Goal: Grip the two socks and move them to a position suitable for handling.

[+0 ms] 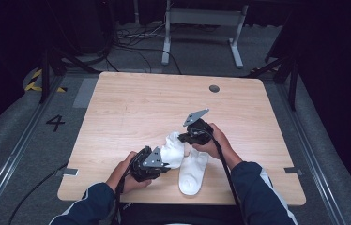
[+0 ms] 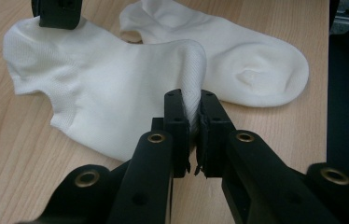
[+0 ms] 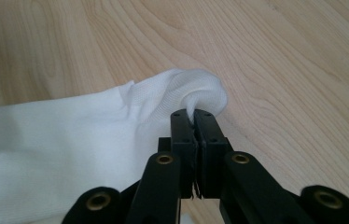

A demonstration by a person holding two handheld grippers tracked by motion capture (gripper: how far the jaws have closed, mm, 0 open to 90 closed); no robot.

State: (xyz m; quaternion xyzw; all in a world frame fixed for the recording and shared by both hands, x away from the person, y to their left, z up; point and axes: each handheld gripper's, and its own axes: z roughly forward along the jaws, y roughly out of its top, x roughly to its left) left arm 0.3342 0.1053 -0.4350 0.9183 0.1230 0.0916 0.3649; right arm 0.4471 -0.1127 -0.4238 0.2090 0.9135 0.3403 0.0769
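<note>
Two white ankle socks lie near the front edge of the wooden table (image 1: 141, 98). Both grippers hold the left sock (image 1: 173, 149). My left gripper (image 1: 165, 161) is shut on its near edge, with a fold of fabric pinched between the jaws (image 2: 192, 109). My right gripper (image 1: 181, 137) is shut on the sock's far end, where the bunched cloth (image 3: 196, 91) curls over its tips (image 3: 193, 116). In the left gripper view the held sock (image 2: 112, 98) spreads leftward to the right gripper's jaws (image 2: 58, 14). The second sock (image 1: 193, 171) (image 2: 242, 60) lies flat beside it.
A round cable hole (image 1: 214, 88) sits near the table's far edge. Behind the table are a grey metal frame (image 1: 202, 18) and loose cables (image 1: 136, 42) on the floor. A "4" (image 1: 55, 123) is marked on the floor at left.
</note>
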